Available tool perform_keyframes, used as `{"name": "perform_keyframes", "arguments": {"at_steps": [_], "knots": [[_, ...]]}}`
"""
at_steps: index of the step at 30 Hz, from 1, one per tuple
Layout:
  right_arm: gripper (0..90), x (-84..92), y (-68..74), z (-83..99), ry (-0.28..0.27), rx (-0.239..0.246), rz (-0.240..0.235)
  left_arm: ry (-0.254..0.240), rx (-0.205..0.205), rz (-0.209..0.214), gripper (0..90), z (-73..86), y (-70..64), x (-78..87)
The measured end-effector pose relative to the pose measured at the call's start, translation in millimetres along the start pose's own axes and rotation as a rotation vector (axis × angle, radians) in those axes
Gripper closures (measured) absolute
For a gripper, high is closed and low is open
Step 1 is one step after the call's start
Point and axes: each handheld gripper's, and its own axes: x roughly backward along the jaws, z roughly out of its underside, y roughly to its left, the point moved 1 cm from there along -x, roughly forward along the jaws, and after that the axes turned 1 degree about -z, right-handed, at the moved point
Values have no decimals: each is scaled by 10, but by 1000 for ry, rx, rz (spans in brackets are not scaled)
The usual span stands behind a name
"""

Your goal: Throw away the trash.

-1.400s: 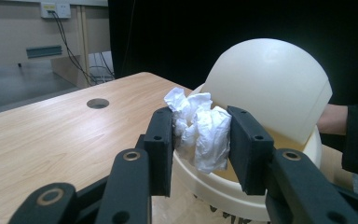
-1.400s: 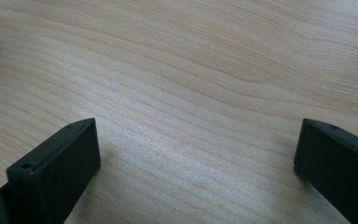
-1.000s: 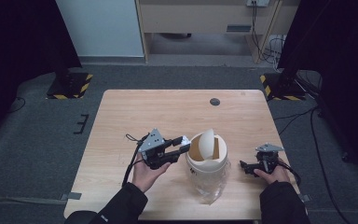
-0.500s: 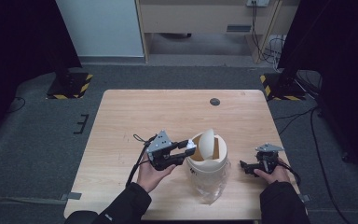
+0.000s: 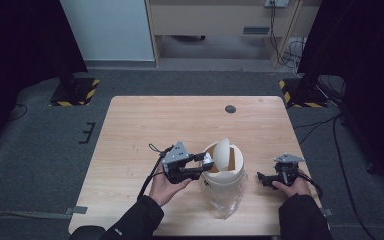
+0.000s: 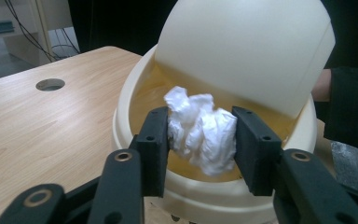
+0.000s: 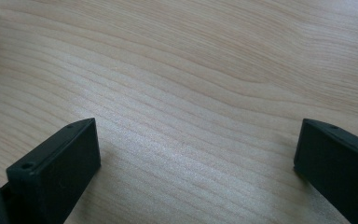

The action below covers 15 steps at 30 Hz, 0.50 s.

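white wad [image 6: 200,127]: crumpled paper between the left gripper [image 6: 201,140] pads, jaws just easing apart
bin [image 5: 223,176]: release over the open mouth, clear of the tilted lid [image 6: 247,46]
right gripper [image 7: 196,158]: wide open, empty

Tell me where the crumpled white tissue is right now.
In the left gripper view, the crumpled white tissue sits between the left gripper's jaws, over the cream bin's open mouth, beneath its tilted swing lid.
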Motion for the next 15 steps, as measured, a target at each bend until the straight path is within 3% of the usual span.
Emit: {"name": "perform_keyframes", "arguments": {"at_steps": [15], "knots": [[5, 0, -1, 0, 0, 1, 0, -19, 7, 4, 476, -13, 26, 68]]}}
